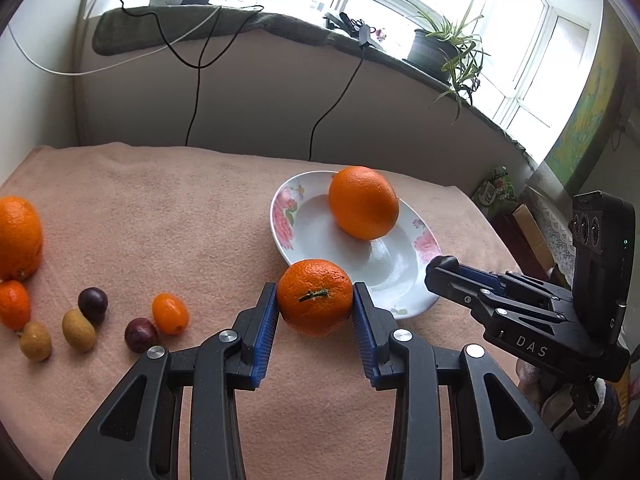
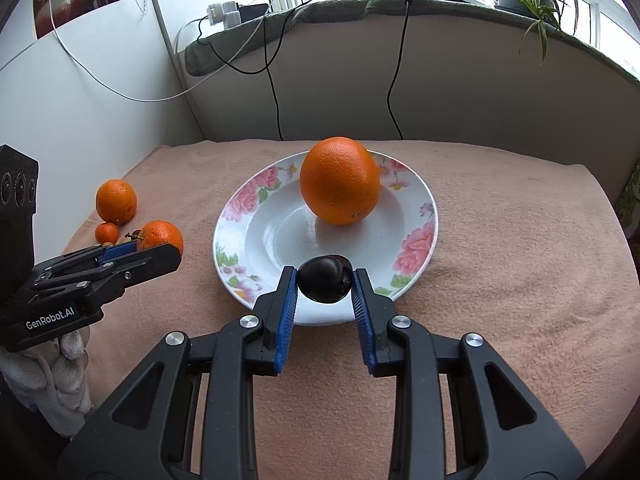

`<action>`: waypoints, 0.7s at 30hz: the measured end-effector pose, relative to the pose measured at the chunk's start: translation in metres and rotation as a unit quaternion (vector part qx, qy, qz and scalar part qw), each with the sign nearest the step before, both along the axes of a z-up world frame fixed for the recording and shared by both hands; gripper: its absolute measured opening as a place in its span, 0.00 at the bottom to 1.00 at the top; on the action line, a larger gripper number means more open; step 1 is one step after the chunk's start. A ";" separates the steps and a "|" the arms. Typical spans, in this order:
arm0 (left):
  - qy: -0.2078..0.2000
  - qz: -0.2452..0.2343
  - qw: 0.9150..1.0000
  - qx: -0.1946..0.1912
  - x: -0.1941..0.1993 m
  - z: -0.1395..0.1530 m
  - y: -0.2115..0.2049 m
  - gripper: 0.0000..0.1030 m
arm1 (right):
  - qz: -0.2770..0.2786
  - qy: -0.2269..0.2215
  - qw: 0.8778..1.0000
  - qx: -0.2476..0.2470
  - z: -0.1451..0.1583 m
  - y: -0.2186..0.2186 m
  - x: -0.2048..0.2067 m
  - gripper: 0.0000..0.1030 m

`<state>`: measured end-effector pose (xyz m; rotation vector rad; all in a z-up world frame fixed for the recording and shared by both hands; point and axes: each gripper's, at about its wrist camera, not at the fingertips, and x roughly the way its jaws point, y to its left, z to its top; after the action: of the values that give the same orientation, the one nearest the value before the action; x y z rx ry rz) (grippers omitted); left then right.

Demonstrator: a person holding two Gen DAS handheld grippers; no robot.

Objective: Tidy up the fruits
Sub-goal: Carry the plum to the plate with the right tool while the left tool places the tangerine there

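Note:
My left gripper (image 1: 315,300) is shut on a mandarin (image 1: 315,296) and holds it just left of the flowered white plate (image 1: 392,276). A large orange (image 1: 363,202) lies on the plate's far side; it also shows in the right wrist view (image 2: 339,181). My right gripper (image 2: 325,284) is shut on a dark plum (image 2: 325,278) over the near rim of the plate (image 2: 264,240). The left gripper with its mandarin (image 2: 160,235) shows at the left of the right wrist view. The right gripper body (image 1: 520,312) shows at the right of the left wrist view.
On the pink cloth (image 1: 160,208) at the left lie a big orange (image 1: 18,237), a small mandarin (image 1: 14,305), a kumquat (image 1: 170,313), two dark plums (image 1: 93,305) and two tan fruits (image 1: 78,329). A wall and a windowsill with cables and a plant (image 1: 448,48) stand behind.

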<state>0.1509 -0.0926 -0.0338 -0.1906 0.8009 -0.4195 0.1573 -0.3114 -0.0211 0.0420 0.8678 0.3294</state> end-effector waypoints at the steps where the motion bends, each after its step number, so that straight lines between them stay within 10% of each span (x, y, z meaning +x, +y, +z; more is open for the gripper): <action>1: 0.000 -0.003 1.000 0.001 0.001 0.000 -0.003 0.34 | -0.002 0.000 1.000 -0.001 0.000 -0.001 0.001 0.28; 21: 0.008 -0.023 0.999 0.023 0.023 -0.005 -0.029 0.34 | -0.010 0.008 1.000 -0.011 -0.009 -0.011 0.014 0.28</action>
<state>0.1743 -0.1212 -0.0392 -0.1328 0.8304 -0.4427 0.1709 -0.3224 -0.0306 0.0316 0.8855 0.3015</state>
